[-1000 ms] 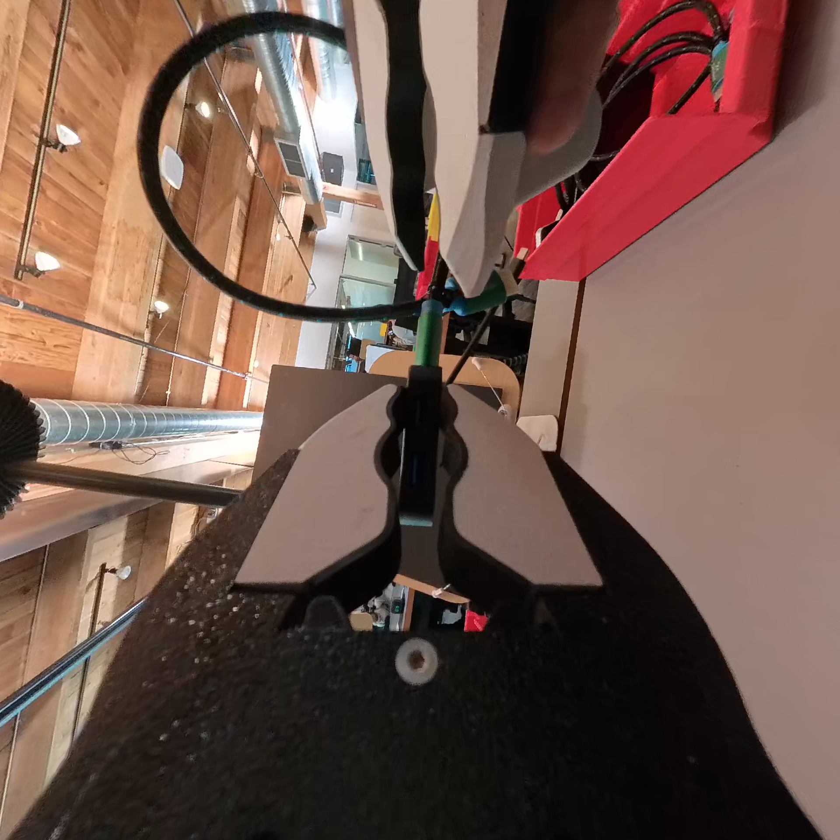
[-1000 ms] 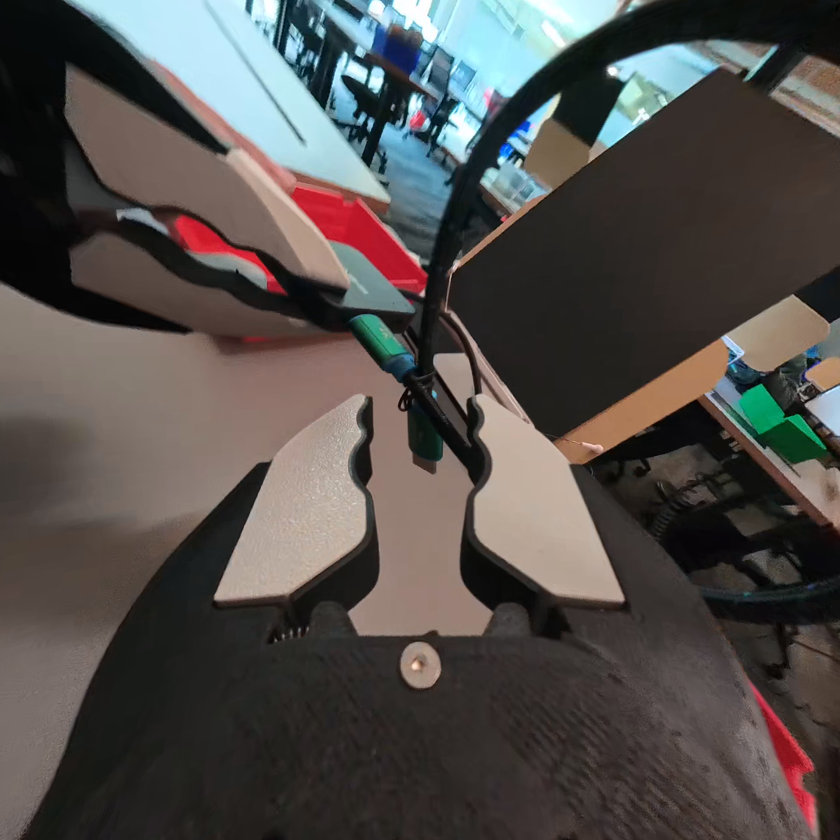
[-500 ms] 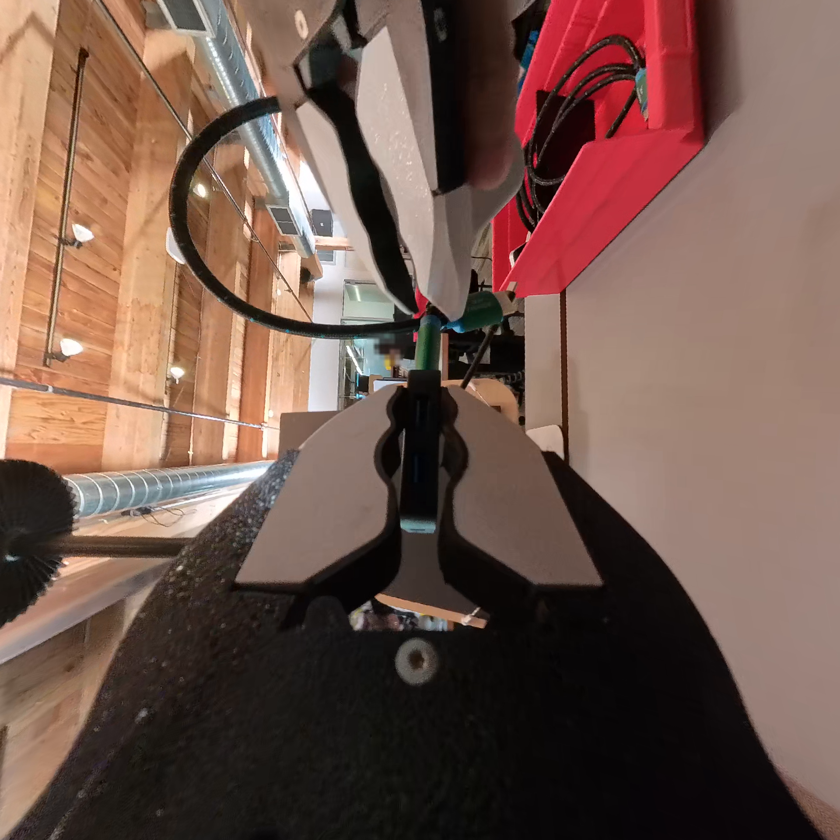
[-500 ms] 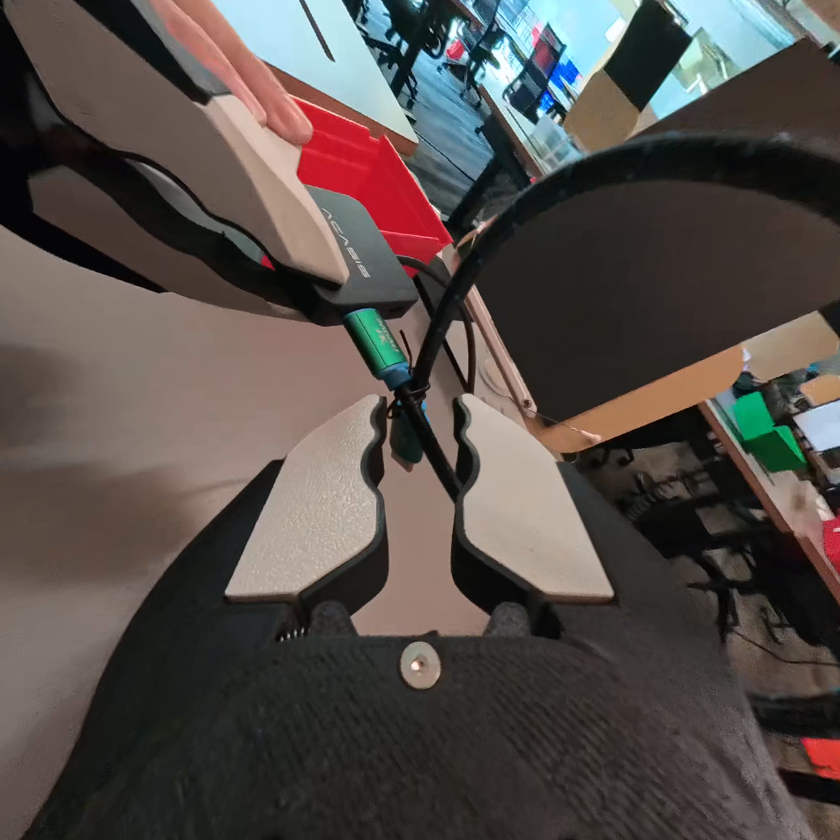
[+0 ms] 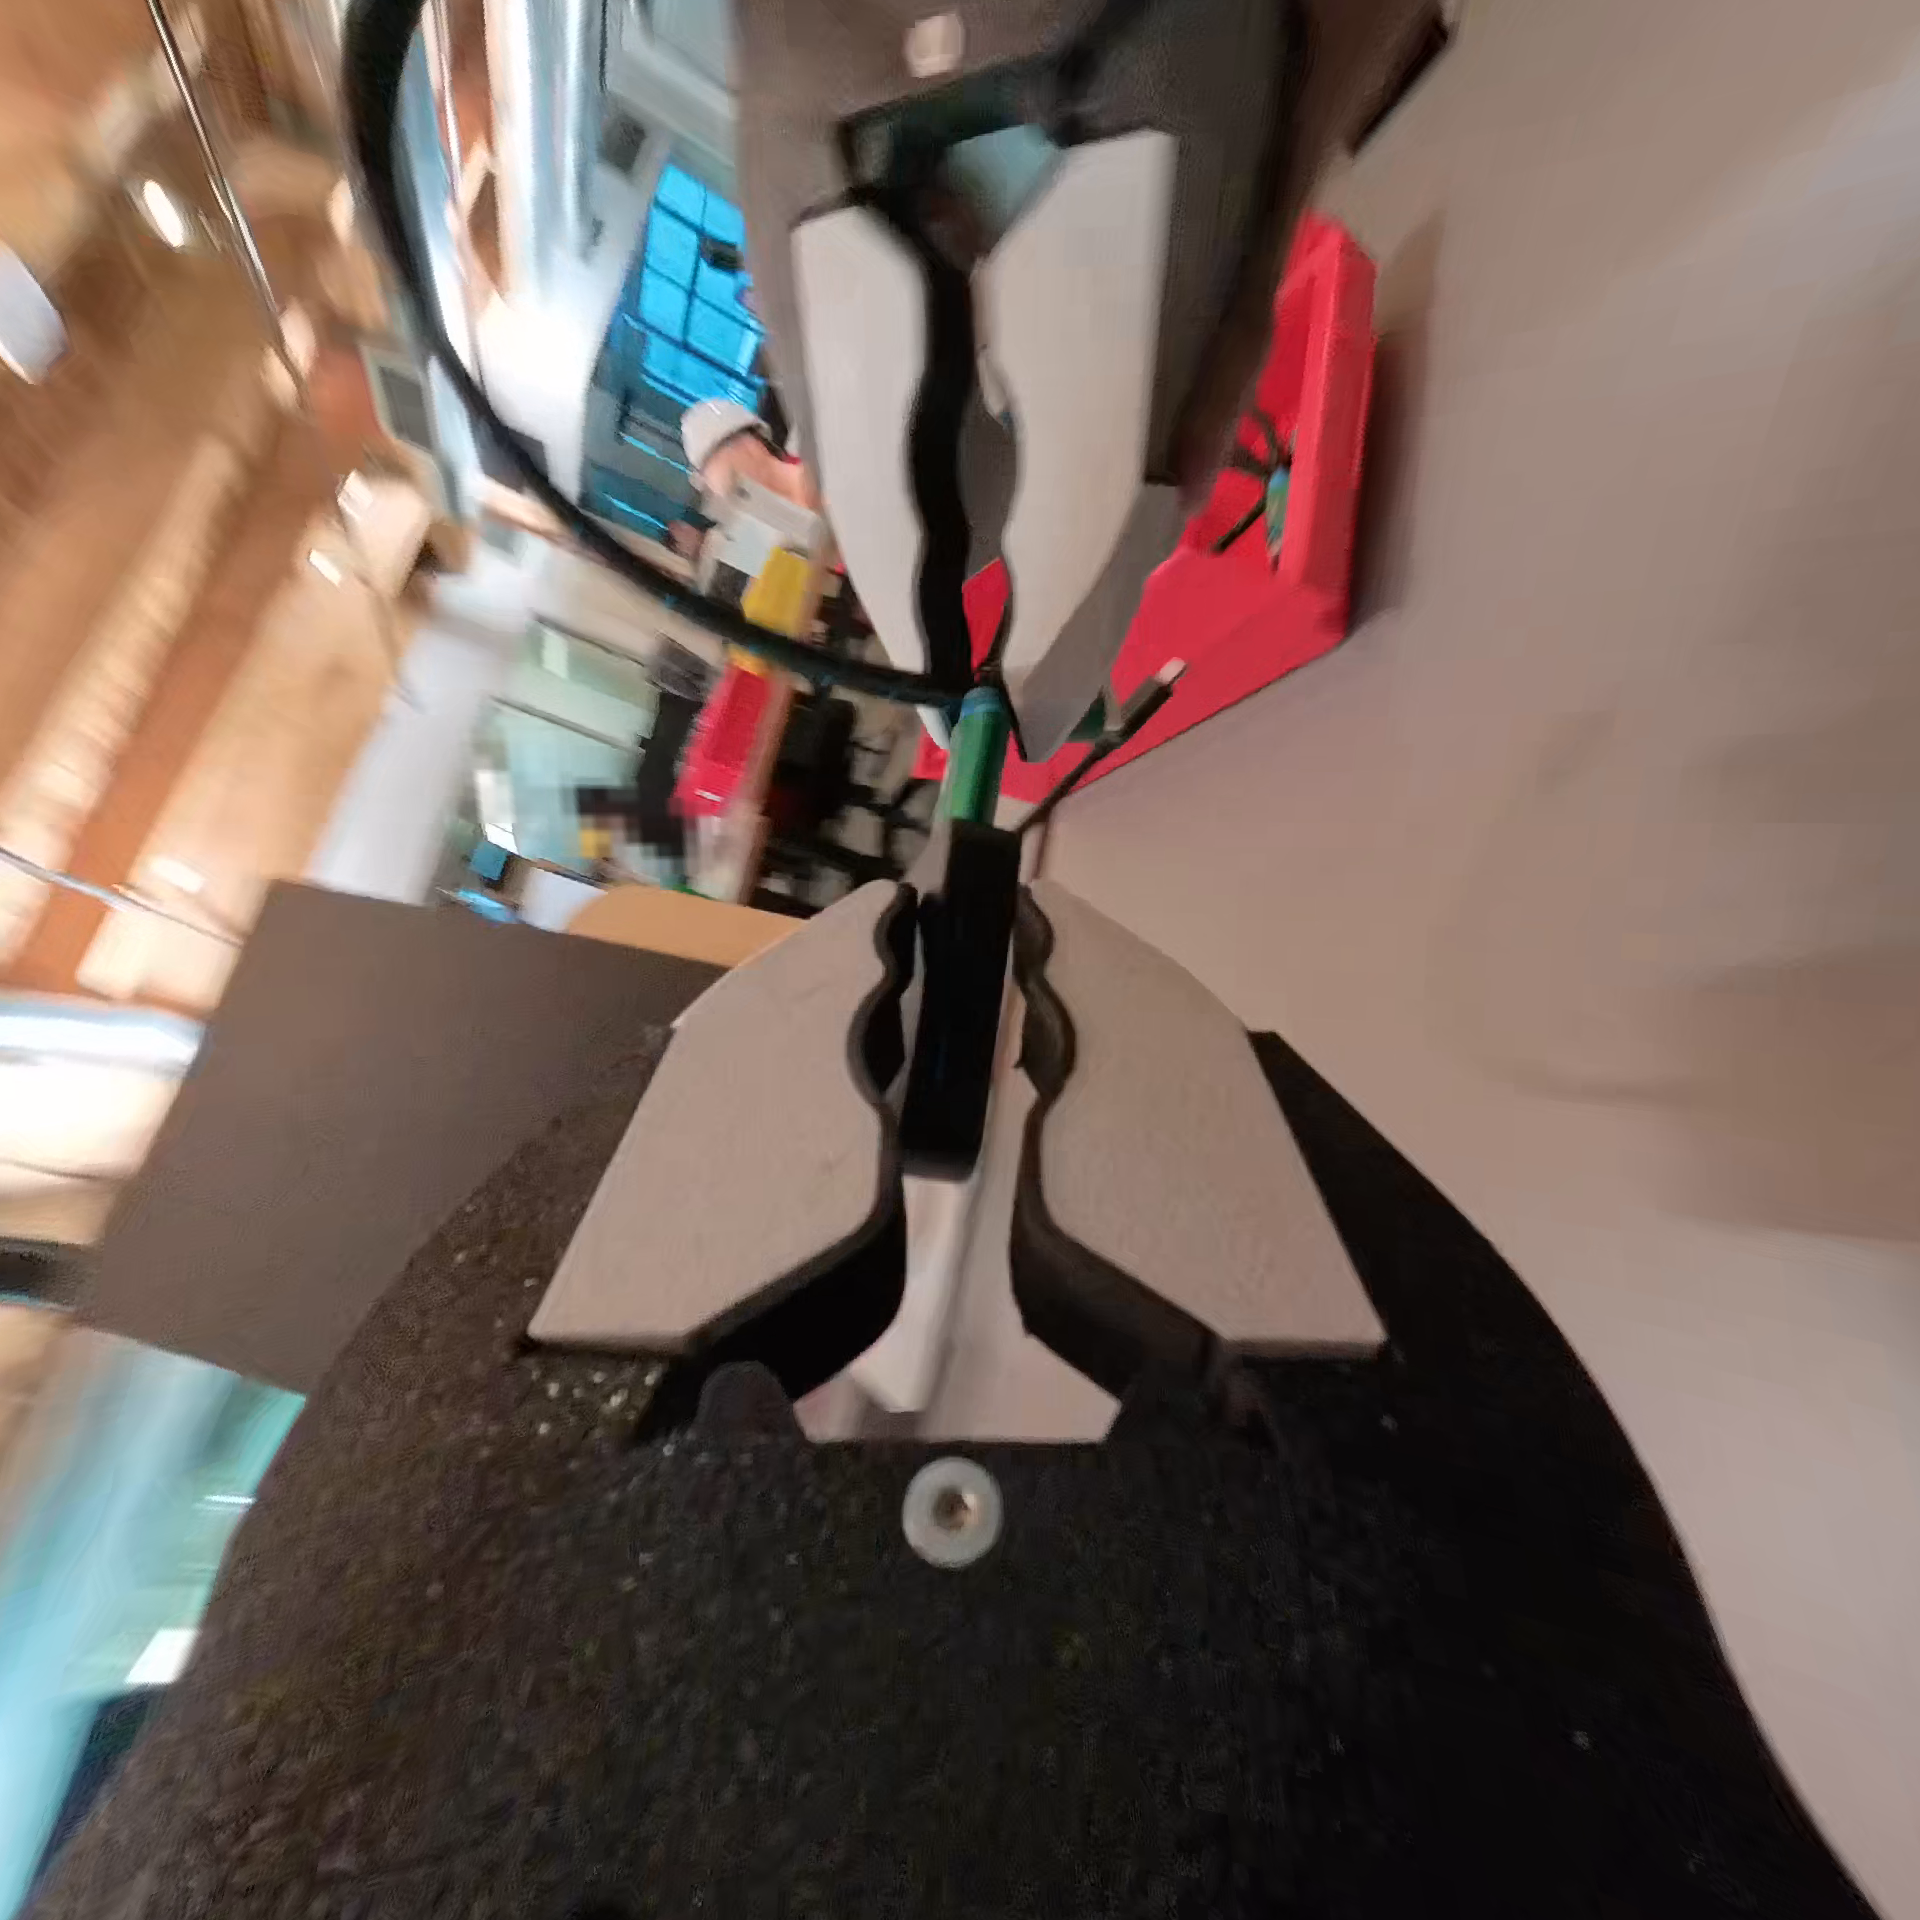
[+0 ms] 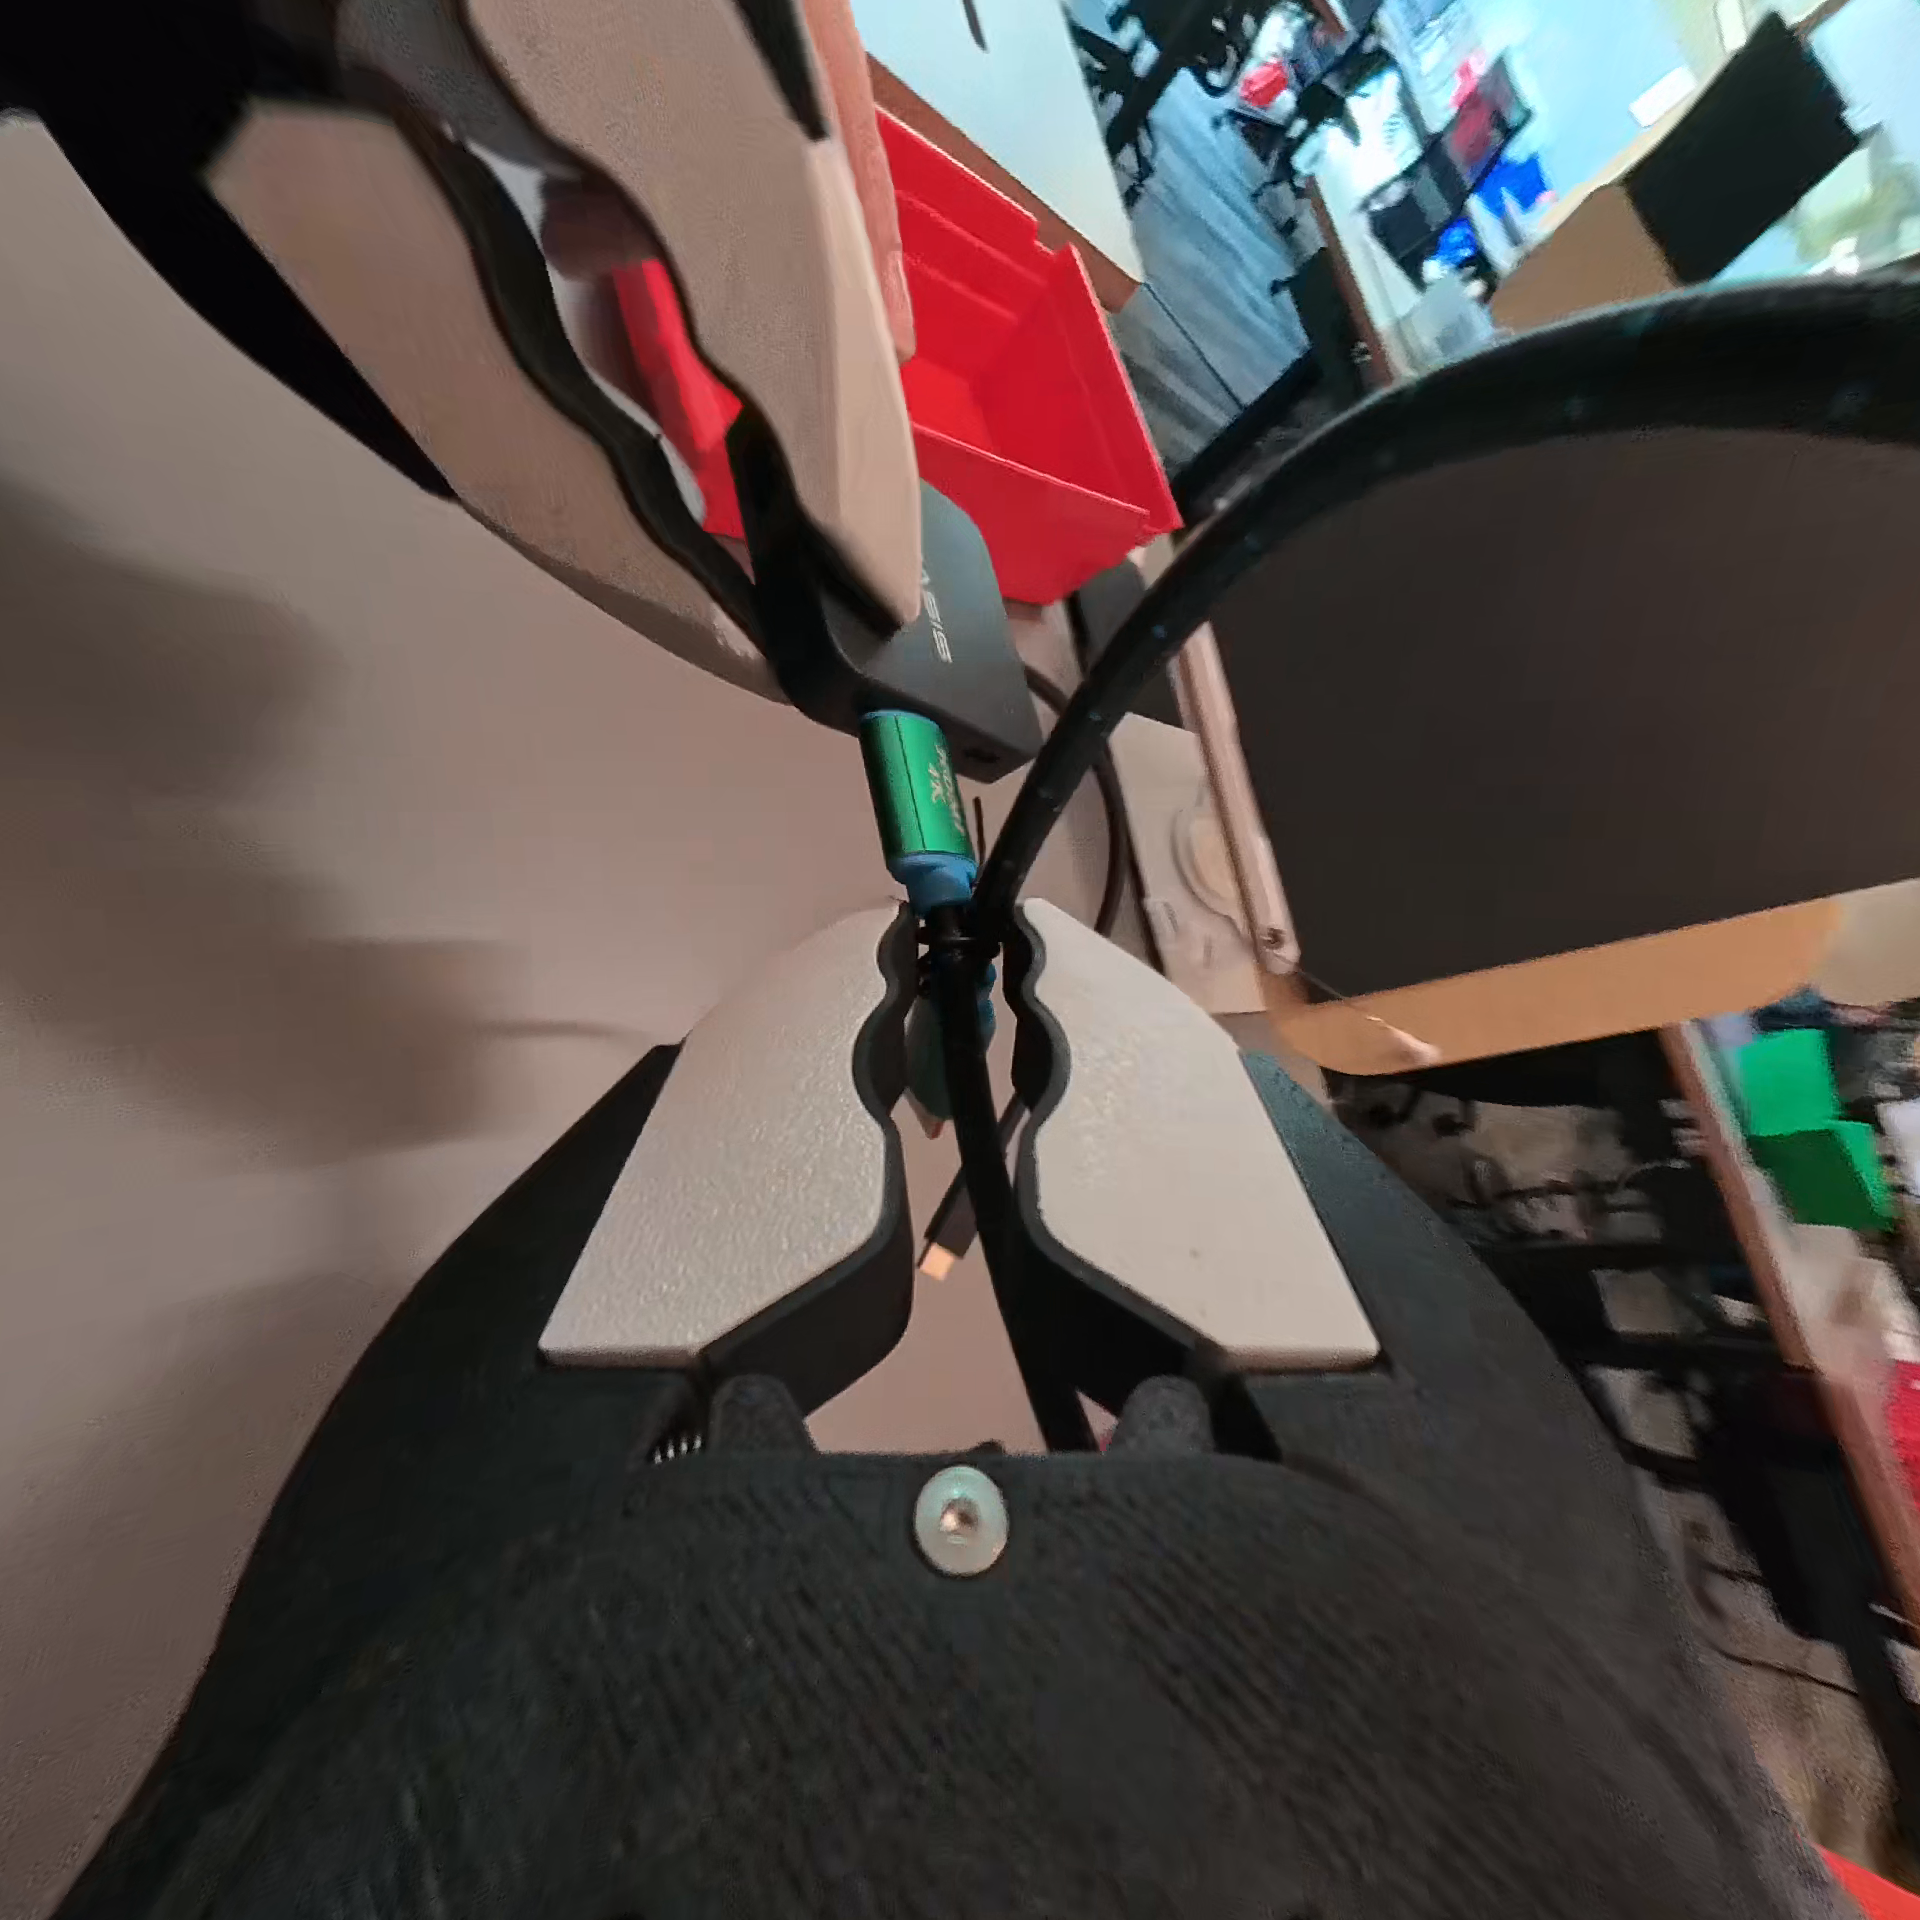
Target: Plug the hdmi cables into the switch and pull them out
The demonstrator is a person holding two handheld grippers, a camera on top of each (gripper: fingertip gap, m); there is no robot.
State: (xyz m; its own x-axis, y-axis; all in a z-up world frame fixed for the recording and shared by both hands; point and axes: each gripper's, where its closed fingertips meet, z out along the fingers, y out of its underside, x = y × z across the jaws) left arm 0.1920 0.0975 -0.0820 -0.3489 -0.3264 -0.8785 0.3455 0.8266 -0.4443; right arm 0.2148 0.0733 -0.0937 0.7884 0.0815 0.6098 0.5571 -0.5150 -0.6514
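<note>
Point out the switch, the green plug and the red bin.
switch [image 6: 940,665]: right wrist view, dark top face just beyond the left claw's fingertip.
green plug [image 6: 920,795]: right wrist view, middle of its green metal shell.
red bin [image 6: 1023,416]: right wrist view, inner side wall.

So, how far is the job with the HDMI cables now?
Done: one green HDMI plug sits in the black switch, held by the left claw. In hand: the right claw closes around its braided cable. Left: pulling it out.
</note>
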